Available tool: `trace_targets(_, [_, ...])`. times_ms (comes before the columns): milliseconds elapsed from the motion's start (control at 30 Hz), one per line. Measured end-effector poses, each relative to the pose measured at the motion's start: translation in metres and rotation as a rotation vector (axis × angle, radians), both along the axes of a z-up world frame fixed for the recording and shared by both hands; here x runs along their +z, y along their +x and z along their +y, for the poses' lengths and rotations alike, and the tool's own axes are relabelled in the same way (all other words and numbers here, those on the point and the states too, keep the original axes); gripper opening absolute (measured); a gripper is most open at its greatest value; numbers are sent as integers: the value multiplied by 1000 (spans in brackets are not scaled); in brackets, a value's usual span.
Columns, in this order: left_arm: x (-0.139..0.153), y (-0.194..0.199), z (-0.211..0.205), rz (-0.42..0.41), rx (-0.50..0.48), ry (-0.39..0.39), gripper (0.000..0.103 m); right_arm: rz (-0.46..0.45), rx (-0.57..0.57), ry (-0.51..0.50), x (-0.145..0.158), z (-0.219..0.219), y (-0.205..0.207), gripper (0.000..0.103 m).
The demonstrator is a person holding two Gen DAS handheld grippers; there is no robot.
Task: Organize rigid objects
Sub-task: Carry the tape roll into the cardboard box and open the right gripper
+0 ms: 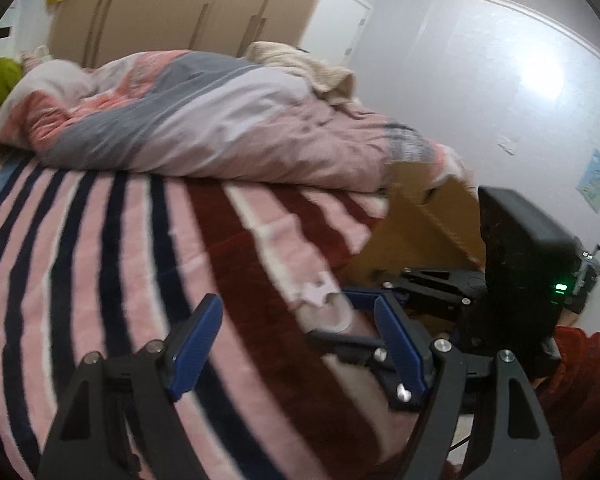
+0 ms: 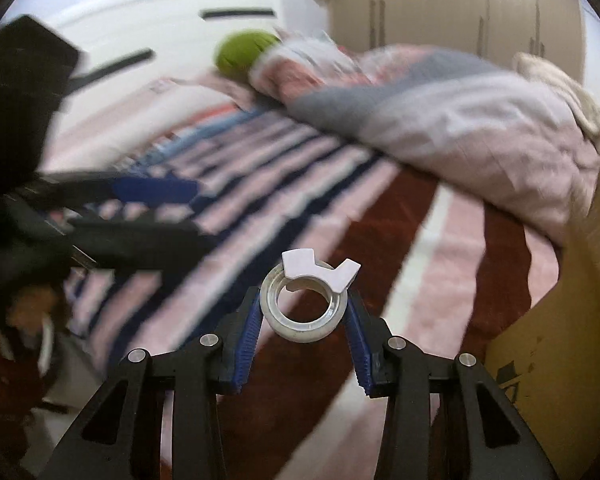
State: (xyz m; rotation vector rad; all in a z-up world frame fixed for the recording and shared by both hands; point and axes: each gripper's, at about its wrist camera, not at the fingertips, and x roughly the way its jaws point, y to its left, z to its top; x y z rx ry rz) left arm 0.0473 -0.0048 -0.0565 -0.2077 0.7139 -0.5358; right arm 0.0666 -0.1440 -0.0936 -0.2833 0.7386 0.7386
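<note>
A pink blanket with navy and maroon stripes [image 1: 100,240] covers the bed. A rumpled pink-and-grey quilt [image 1: 204,120] lies on it (cream fabric behind), beside a brown cardboard box [image 1: 428,224].

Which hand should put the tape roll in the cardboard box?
The right. Its gripper already pinches the tape roll, and the cardboard box sits just beside it. The left gripper is open and holds nothing.

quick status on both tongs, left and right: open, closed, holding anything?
Left tongs: open, holding nothing.
Right tongs: closed on the tape roll, above the striped blanket.
</note>
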Motion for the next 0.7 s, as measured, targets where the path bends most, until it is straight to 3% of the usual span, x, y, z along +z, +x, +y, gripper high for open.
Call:
trace_targets(233, [44, -7, -48, -45, -92, -9, 42, -122, 71, 60, 58, -18, -36, 36])
trace_targets(433, [68, 3, -97, -81, -136, 44, 34, -182, 25, 96, 82, -64, -39, 36])
trace_targets(700, [67, 39, -165, -56, -221, 57, 34, -169, -68, 98, 86, -130, -13, 36])
